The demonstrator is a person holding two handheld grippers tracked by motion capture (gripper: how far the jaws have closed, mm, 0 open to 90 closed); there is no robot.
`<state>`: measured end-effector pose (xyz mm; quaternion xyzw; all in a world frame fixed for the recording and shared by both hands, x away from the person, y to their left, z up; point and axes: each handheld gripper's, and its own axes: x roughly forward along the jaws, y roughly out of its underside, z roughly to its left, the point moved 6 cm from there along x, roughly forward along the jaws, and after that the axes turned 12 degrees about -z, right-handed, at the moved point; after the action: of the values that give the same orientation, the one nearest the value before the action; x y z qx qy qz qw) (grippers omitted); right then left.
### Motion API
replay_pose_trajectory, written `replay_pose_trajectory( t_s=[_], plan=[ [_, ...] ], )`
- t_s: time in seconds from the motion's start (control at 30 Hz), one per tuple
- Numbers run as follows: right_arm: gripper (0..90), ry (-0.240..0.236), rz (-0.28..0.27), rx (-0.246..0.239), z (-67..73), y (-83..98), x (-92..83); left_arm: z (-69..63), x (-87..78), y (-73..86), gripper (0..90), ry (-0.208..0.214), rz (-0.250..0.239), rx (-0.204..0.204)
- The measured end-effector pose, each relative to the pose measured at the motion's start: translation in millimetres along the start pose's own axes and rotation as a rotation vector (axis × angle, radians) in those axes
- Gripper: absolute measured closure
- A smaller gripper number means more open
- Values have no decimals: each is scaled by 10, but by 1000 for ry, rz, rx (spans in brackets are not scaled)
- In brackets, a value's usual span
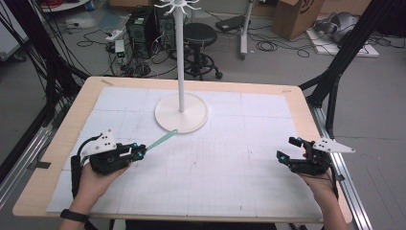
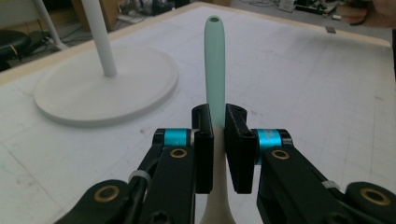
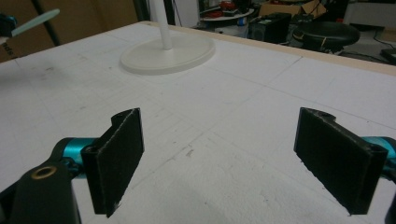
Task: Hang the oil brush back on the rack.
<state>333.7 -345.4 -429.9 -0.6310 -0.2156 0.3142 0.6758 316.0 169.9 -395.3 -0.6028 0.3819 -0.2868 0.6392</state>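
My left gripper [image 1: 142,151] is at the table's left, shut on a slim mint-green utensil handle [image 1: 162,140]. The handle points up and to the right, toward the round base [image 1: 182,114] of a white hook stand. In the left gripper view the jaws [image 2: 218,122] clamp the handle [image 2: 215,70]. It has a hole at its far tip, and a cream part widens below the pads. My right gripper [image 1: 286,148] is at the table's right, open, with bare mat between its pads [image 3: 219,154]. The handle tip [image 3: 35,22] shows far off in the right gripper view.
A white gridded mat [image 1: 215,163] covers the wooden table [image 1: 81,103]. The stand's pole [image 1: 181,57] rises from the base at the back centre. Black frame struts [image 1: 335,72] flank the table. A stool [image 1: 201,36], a computer case and cables sit on the floor behind.
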Motion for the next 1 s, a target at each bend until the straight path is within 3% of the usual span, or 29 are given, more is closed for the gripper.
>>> replay_pose_trajectory(
  t_s=[0.37, 1.0],
  plan=[
    [151, 3, 11, 1, -7, 16, 9, 194, -1, -615, 824, -49, -67, 31],
    [152, -2, 16, 3, -10, 25, 18, 425, 17, -1518, 824, -115, -158, 65]
  ],
)
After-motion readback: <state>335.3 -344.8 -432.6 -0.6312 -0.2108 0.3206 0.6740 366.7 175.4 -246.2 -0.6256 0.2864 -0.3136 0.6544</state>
